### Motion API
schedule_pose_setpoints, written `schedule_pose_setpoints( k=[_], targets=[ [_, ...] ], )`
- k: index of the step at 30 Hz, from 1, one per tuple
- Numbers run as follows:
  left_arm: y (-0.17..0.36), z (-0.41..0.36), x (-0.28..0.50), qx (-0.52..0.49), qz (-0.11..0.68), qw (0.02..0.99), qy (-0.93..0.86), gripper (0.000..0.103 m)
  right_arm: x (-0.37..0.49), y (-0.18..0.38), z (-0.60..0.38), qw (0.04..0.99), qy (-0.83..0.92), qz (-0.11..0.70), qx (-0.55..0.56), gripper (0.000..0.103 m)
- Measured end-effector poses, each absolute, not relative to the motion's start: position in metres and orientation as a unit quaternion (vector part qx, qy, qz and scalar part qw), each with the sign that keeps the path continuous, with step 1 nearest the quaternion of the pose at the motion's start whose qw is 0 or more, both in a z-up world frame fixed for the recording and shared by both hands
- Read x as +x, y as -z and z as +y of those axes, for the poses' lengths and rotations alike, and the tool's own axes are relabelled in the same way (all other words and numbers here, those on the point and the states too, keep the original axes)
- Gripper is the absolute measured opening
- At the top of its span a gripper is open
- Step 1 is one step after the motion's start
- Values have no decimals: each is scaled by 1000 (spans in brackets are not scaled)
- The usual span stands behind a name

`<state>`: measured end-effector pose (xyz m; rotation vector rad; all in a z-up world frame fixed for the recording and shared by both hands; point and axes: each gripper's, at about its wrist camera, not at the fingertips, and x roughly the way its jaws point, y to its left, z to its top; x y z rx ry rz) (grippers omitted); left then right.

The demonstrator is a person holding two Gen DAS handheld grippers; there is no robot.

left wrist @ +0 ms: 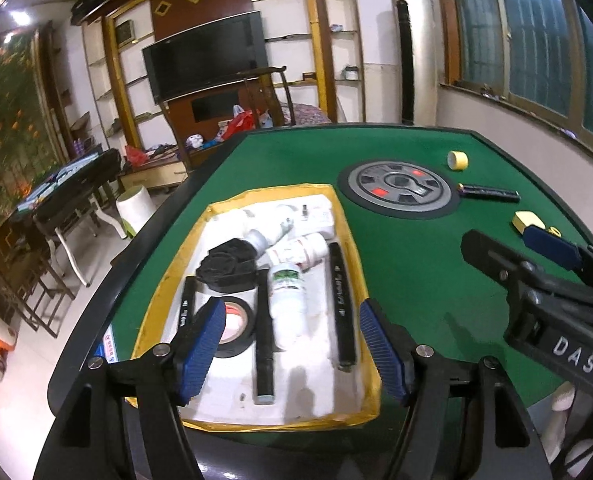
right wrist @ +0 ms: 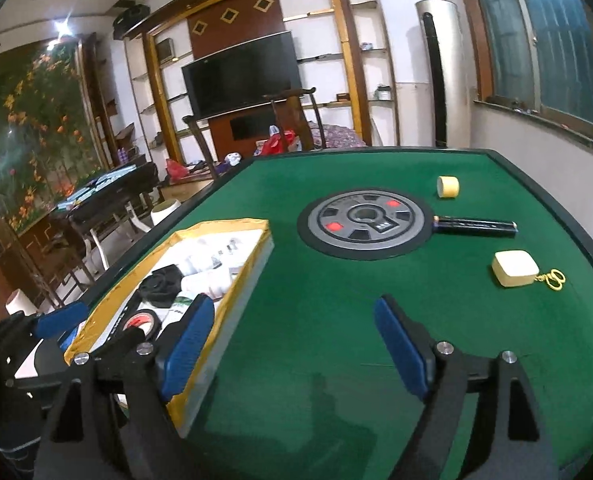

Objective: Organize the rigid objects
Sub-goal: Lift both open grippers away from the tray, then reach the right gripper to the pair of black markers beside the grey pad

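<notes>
A yellow-rimmed white tray (left wrist: 348, 224) (right wrist: 200, 360) lies on the green table. It holds several rigid items: a white bottle (left wrist: 288, 304), black marker pens (left wrist: 342, 304), a black tape roll (left wrist: 236, 326) (right wrist: 142, 320) and a black bundle (left wrist: 228, 264). My left gripper (left wrist: 292, 344) is open and empty above the tray's near end. My right gripper (right wrist: 292, 348) is open and empty over bare felt, right of the tray. On the felt lie a yellow tape roll (right wrist: 447, 187) (left wrist: 457, 160), a black pen (right wrist: 476, 227) (left wrist: 490, 193) and a cream box with a gold keyring (right wrist: 514, 269) (left wrist: 528, 222).
A round grey control panel (right wrist: 366, 224) (left wrist: 396, 190) is set in the table's middle. The table's black raised rim (right wrist: 592, 248) runs along the right side. My right gripper's body (left wrist: 544, 300) crosses the right of the left wrist view. Chairs and another table stand beyond the far left edge.
</notes>
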<state>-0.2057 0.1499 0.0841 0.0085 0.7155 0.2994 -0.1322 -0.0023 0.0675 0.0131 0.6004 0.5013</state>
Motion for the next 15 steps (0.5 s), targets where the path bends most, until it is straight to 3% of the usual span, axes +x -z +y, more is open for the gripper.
schedule_pose_setpoints(
  k=[15],
  targets=[
    [-76, 114, -184, 33, 373, 920, -117, 73, -102, -52, -49, 923, -212, 316, 48, 82]
  ],
)
